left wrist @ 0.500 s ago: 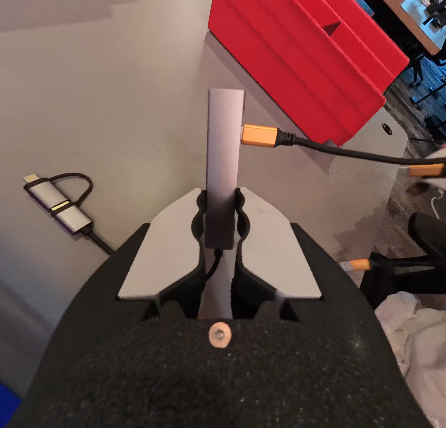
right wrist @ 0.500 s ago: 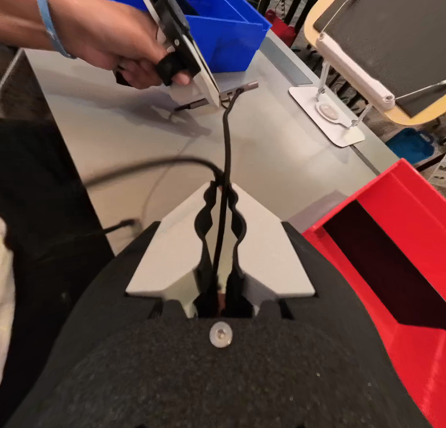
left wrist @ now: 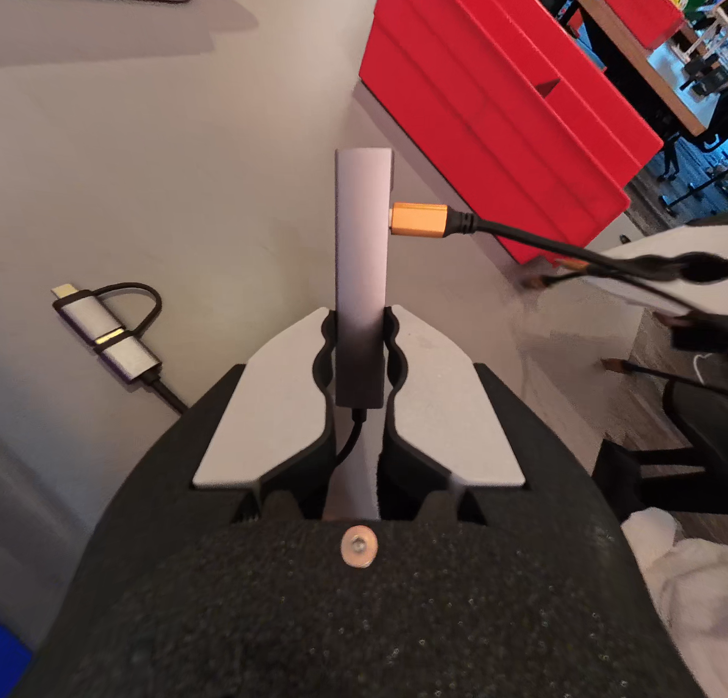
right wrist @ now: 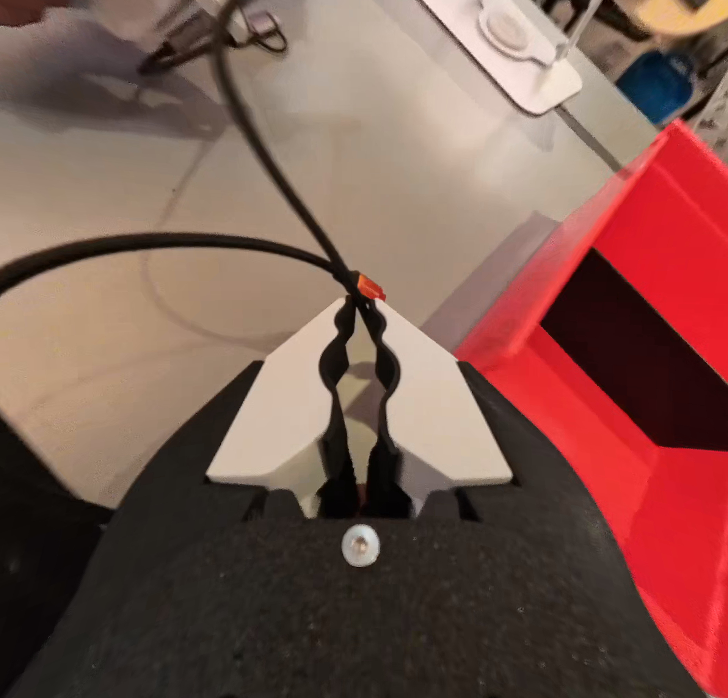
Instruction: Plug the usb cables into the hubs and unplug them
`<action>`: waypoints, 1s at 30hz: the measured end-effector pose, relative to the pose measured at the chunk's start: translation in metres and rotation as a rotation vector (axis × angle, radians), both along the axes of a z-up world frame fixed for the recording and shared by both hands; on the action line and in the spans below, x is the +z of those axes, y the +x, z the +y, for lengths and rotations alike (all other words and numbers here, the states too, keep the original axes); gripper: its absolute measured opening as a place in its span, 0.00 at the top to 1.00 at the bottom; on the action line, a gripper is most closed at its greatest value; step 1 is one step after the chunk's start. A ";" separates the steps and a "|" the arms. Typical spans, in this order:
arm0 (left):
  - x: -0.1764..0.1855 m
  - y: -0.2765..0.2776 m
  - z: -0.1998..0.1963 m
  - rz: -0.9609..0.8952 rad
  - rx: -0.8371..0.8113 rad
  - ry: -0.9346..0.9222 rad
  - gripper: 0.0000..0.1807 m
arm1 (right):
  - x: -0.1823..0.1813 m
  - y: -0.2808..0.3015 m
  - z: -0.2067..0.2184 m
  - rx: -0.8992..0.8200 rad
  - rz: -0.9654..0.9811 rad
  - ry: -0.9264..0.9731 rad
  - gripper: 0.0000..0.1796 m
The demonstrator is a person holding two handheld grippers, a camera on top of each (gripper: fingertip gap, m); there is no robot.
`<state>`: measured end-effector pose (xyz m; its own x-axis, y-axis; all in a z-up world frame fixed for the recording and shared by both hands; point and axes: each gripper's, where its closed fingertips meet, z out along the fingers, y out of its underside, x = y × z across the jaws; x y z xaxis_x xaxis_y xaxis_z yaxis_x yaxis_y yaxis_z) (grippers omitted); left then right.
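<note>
My left gripper (left wrist: 360, 312) is shut on a slim grey USB hub (left wrist: 362, 245) and holds it pointing away over the grey table (left wrist: 197, 167). An orange plug (left wrist: 419, 219) sits in the hub's right side. Its black cable (left wrist: 532, 242) runs right to my right gripper, which shows blurred at the edge of the left wrist view (left wrist: 685, 269). In the right wrist view, my right gripper (right wrist: 360, 305) is shut on the black cable (right wrist: 268, 159) at its fingertips. A second orange plug (right wrist: 370, 287) lies right at the tips. The hub is a blur at the top left.
The hub's own lead with grey adapters (left wrist: 106, 336) lies on the table at left. A red bin (left wrist: 492, 100) stands at the right table edge, open side toward the right gripper (right wrist: 630, 364). A white stand base (right wrist: 500, 37) sits at the far side. One gripper's finger ends stand about 20 centimeters off the other's.
The right gripper has slid along the cable and tilted; the cable now sits only at its tips and an orange plug shows there. The hub stays held with its plug in.
</note>
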<state>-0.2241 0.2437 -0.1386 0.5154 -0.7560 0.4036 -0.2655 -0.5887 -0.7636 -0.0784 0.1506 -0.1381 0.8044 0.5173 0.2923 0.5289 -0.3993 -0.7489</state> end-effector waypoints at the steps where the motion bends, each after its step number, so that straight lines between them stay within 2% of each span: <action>1: 0.001 -0.001 0.002 0.003 0.014 0.010 0.87 | -0.010 -0.004 0.010 -0.039 -0.017 -0.035 0.96; 3: 0.000 -0.006 0.006 0.026 0.044 0.027 0.87 | -0.027 -0.010 0.021 -0.081 -0.091 -0.103 0.90; 5: -0.001 -0.011 0.009 0.038 0.071 0.037 0.87 | -0.027 -0.013 0.023 -0.093 -0.099 -0.109 0.84; 8: -0.003 -0.016 0.012 0.039 0.092 0.035 0.87 | -0.006 -0.014 0.008 -0.080 0.002 -0.095 0.79; 10: -0.005 -0.018 0.013 0.042 0.097 0.029 0.87 | 0.011 -0.023 -0.013 0.000 0.056 -0.074 0.79; 13: -0.008 -0.017 0.011 0.033 0.083 0.015 0.87 | 0.006 -0.087 -0.070 0.345 0.200 -0.171 0.80; 14: -0.010 -0.016 0.010 0.034 0.078 0.012 0.87 | -0.005 -0.099 -0.077 0.383 0.196 -0.196 0.80; 17: -0.011 -0.013 0.008 0.042 0.065 0.009 0.87 | -0.037 -0.111 -0.070 0.359 0.173 -0.265 0.83; 19: -0.010 -0.011 0.006 0.042 0.055 0.011 0.87 | -0.046 -0.118 -0.062 0.340 0.203 -0.306 0.86; 22: -0.009 -0.008 0.003 0.043 0.040 0.011 0.87 | -0.059 -0.115 -0.058 0.315 0.127 -0.314 0.90; 24: -0.010 -0.006 0.001 0.045 0.032 0.009 0.87 | -0.060 -0.115 -0.056 0.297 0.098 -0.278 0.98; 27: -0.013 -0.004 -0.001 0.052 0.027 0.007 0.87 | -0.059 -0.120 -0.066 0.343 0.093 -0.303 0.99; 30: -0.014 -0.005 -0.001 0.052 0.029 0.007 0.87 | -0.032 -0.134 -0.094 0.507 0.184 -0.307 0.99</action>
